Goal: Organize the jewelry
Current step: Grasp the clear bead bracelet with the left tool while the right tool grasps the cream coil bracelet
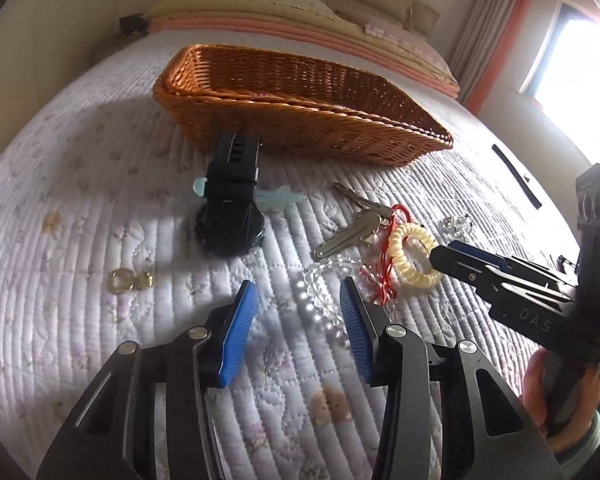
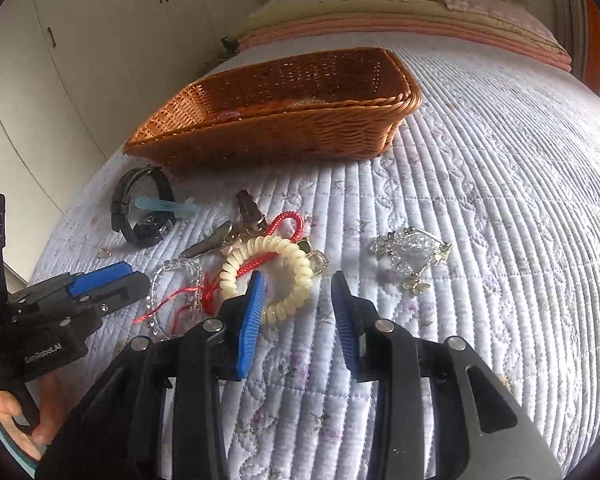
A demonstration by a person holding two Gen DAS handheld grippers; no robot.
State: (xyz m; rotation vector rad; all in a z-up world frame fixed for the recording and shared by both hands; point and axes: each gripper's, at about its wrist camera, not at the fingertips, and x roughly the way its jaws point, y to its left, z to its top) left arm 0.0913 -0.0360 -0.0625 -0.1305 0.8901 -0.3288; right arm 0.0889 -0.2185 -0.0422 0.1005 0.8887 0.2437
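A brown wicker basket stands on the quilted bed; it also shows in the right wrist view. Jewelry lies in front of it: a black watch, a cream coil bracelet with red cord, keys, a clear bead bracelet and a crystal piece. My left gripper is open over the clear beads. My right gripper is open, with its left finger over the coil bracelet's edge. Both hold nothing.
Two gold rings lie on the quilt at the left. A light blue hair clip lies by the watch. A black strip lies at the right. Pillows are stacked behind the basket. White cabinets line the left wall.
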